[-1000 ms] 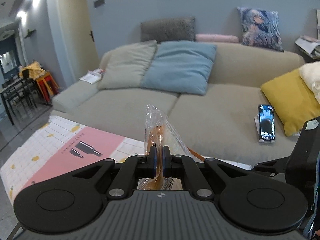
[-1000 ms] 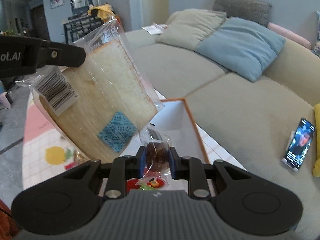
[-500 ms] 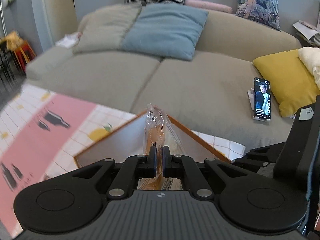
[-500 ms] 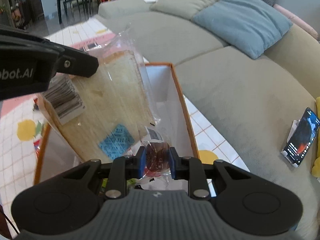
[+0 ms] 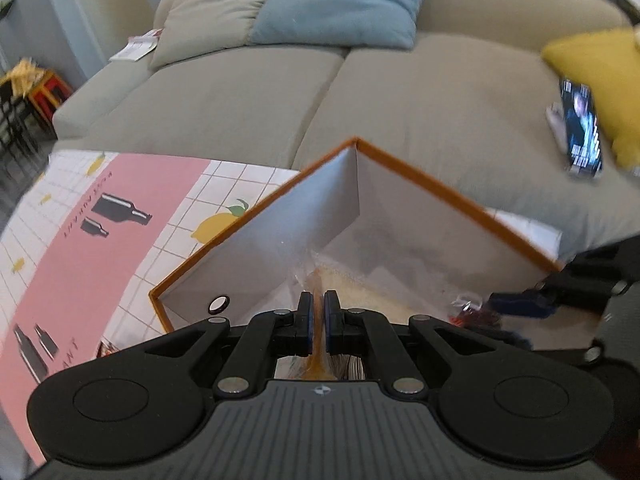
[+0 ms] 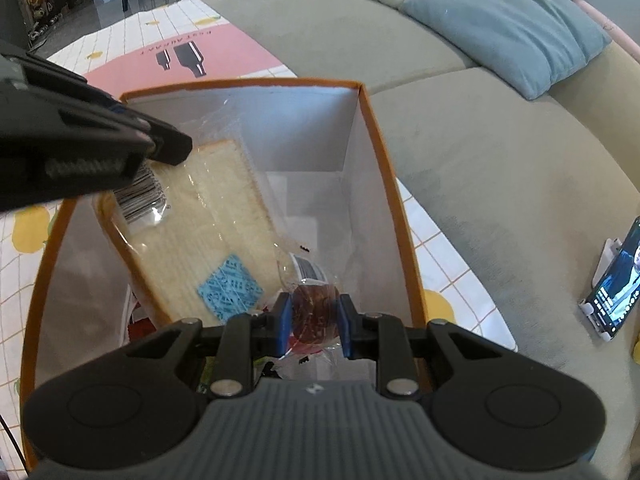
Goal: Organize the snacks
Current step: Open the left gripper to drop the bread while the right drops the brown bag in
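Holding bread [image 6: 208,216] clamped in left gripper [image 5: 319,308] mid-frame, right gripper [image 6: 312,316] clenched on brown snack [image 6: 314,312], both over box [image 6: 384,184]

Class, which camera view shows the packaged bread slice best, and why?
The right wrist view: the bread slice shows broadside in its clear wrapper, with barcode label and blue sachet, over the orange-rimmed box. The left wrist view shows it only edge-on, pinched in the left hand-held gripper.

Left gripper [image 5: 319,322], lower centre of its own view, had its jaws nearly closed on a thin edge. Right gripper [image 6: 312,322], lower centre of its view, was clamped with jaws moderately apart.
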Demonstrator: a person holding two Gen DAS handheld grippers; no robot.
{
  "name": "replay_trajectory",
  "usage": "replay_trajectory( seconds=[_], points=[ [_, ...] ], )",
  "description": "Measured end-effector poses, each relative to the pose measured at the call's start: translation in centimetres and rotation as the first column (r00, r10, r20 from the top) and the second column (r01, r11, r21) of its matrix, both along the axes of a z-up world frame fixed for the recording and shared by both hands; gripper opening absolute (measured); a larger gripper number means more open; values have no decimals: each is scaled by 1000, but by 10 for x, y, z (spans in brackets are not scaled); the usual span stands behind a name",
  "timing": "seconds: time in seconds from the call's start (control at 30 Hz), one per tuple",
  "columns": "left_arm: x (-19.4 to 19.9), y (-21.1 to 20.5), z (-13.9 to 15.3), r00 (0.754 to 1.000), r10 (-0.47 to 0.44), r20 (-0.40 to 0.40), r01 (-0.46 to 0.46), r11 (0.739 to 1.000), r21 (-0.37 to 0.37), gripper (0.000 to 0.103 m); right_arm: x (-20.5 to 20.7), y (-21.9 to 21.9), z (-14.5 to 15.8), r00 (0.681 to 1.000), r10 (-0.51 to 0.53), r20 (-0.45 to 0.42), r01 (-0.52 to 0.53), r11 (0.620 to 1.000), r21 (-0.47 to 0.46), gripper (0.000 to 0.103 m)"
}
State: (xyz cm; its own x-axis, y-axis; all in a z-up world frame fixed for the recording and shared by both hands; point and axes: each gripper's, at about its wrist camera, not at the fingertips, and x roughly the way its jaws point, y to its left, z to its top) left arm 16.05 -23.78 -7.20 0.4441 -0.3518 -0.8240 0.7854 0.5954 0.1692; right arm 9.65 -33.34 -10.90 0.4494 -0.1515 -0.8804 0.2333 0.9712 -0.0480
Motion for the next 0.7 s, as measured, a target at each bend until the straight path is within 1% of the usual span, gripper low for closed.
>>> replay_trajectory(
  seconds=[0.03, 0.1, 0.13, 0.17, 0.2, 0.3, 0.33, 0.4, 0.57, 0.6, 0.67, 0.7],
  points=[
    [-2, -2, -4, 1000, -8, 6, 8, 1000, 14, 7, 1, 0, -1, 1000, 0, -4, 0, 1000, 3, 22],
    [-2, -6, -12, 1000, 0, 16, 0, 999, 50, 14, 2, 0, -3, 1000, 2, -15, -2, 1000, 5, 22],
    [-1, -7, -15, 1000, 9, 25, -11, 998, 65, 14, 2, 0, -4, 1000, 1, -23, 0, 1000, 5, 22],
    [-1, -7, -17, 999, 16, 36, -19, 997, 76, 15, 2, 0, -5, 1000, -2, -31, 2, 1000, 4, 22],
    [-1, -6, -18, 999, 20, 41, -24, 996, 84, 19, 3, -1, -6, 999, -8, -39, 8, 1000, 0, 22],
    [-3, -2, -16, 998, 22, 55, -28, 995, 97, 26, 3, 1, -6, 999, -6, -47, 6, 1000, -7, 22],
    [-3, 0, -13, 998, 25, 63, -31, 995, 96, 28, 4, 2, -7, 999, -6, -52, 5, 1000, -14, 22],
    [-5, 3, -8, 997, 28, 66, -33, 996, 80, 39, 5, 5, -9, 998, -2, -63, 1, 1000, -24, 22],
    [-12, 12, 7, 997, 37, 66, -40, 998, 44, 42, 7, 7, -11, 996, -9, -87, 5, 999, -48, 23],
    [-14, 14, 10, 997, 38, 69, -41, 998, 41, 43, 7, 9, -9, 997, -10, -83, 5, 998, -57, 25],
    [-16, 17, 14, 996, 41, 76, -44, 998, 37, 44, 5, 13, -4, 998, -5, -68, 0, 997, -73, 36],
    [-18, 18, 17, 996, 43, 78, -46, 998, 35, 45, 5, 15, -1, 998, -6, -63, 1, 997, -83, 45]
  ],
)
